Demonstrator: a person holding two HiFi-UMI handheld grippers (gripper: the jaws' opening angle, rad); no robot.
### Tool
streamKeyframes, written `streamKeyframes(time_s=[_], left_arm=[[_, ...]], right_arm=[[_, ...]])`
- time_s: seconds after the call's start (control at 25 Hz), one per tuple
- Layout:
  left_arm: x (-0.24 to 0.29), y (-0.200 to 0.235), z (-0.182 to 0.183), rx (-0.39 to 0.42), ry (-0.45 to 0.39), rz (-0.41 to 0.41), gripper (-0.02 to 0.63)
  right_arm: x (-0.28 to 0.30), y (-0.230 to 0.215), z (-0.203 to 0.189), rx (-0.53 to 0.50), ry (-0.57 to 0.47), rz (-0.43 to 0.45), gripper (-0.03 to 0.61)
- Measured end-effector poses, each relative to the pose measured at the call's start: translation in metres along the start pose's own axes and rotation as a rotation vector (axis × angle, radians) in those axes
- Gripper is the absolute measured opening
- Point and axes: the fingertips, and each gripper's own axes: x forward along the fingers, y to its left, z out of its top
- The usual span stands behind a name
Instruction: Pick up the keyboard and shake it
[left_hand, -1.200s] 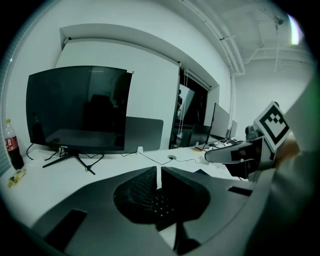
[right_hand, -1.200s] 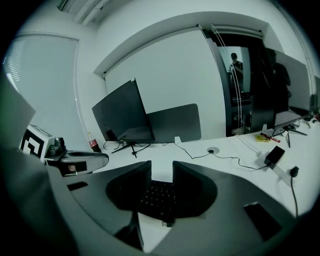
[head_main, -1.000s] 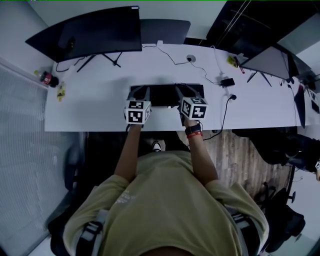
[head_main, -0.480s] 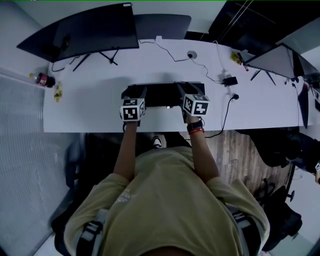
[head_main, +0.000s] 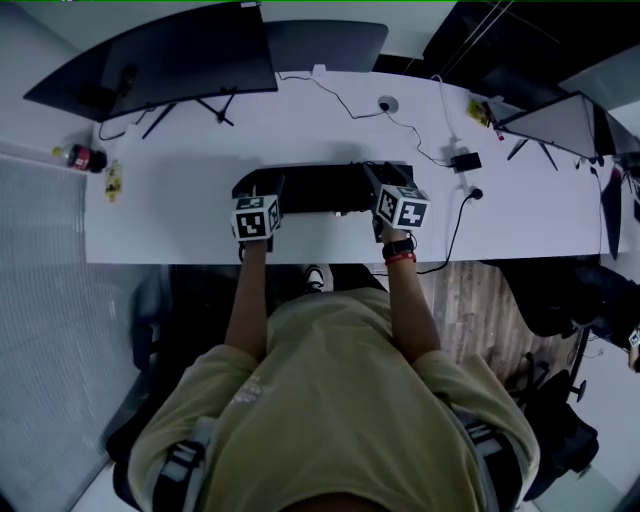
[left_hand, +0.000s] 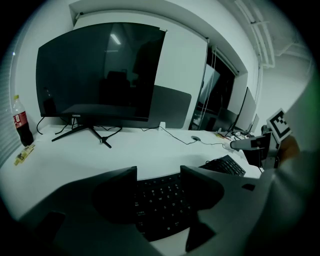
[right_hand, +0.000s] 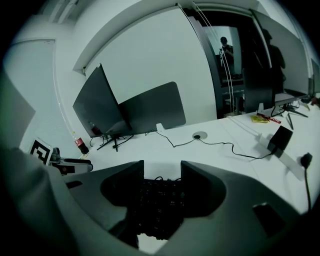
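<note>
A black keyboard (head_main: 318, 188) lies flat on the white desk (head_main: 180, 220), in front of the person. My left gripper (head_main: 265, 187) is over its left end. In the left gripper view the keys (left_hand: 161, 199) show between and under the spread jaws of the left gripper (left_hand: 158, 170), which have just been opening and press on nothing. My right gripper (head_main: 377, 178) is at the keyboard's right end. Its jaws have also just been opening, and the keyboard's end (right_hand: 157, 202) shows in the gap of the right gripper (right_hand: 162, 164).
A wide curved monitor (head_main: 160, 60) stands at the desk's back left, and another monitor (head_main: 545, 120) stands at the right. A cola bottle (head_main: 82, 157) is at the left edge. Cables (head_main: 345, 105), a black adapter (head_main: 465, 161) and a plug (head_main: 476, 193) lie right of the keyboard.
Both grippers have come down toward the desk and drawn slightly apart along the keyboard. The keyboard now rests on the desk.
</note>
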Motion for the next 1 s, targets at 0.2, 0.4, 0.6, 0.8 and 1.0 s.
streamKeyframes(time_s=[0.2, 0.4, 0.6, 0.8, 1.0], left_arm=[[0.009, 0.007, -0.004, -0.01, 0.019, 0.004, 0.306], [0.021, 0.013, -0.014, -0.025, 0.063, -0.014, 0.344], [0.031, 0.015, -0.018, -0.036, 0.103, -0.05, 0.353], [0.043, 0.014, -0.025, -0.021, 0.163, -0.088, 0.353], [0.052, 0.018, -0.028, -0.044, 0.199, -0.123, 0.352]], right_arm=[[0.006, -0.018, -0.006, 0.013, 0.023, -0.019, 0.27], [0.011, -0.037, -0.01, 0.02, 0.041, -0.043, 0.304], [0.015, -0.059, -0.016, 0.025, 0.071, -0.06, 0.338], [0.018, -0.083, -0.023, 0.027, 0.121, -0.085, 0.367], [0.017, -0.106, -0.022, 0.047, 0.143, -0.103, 0.373]])
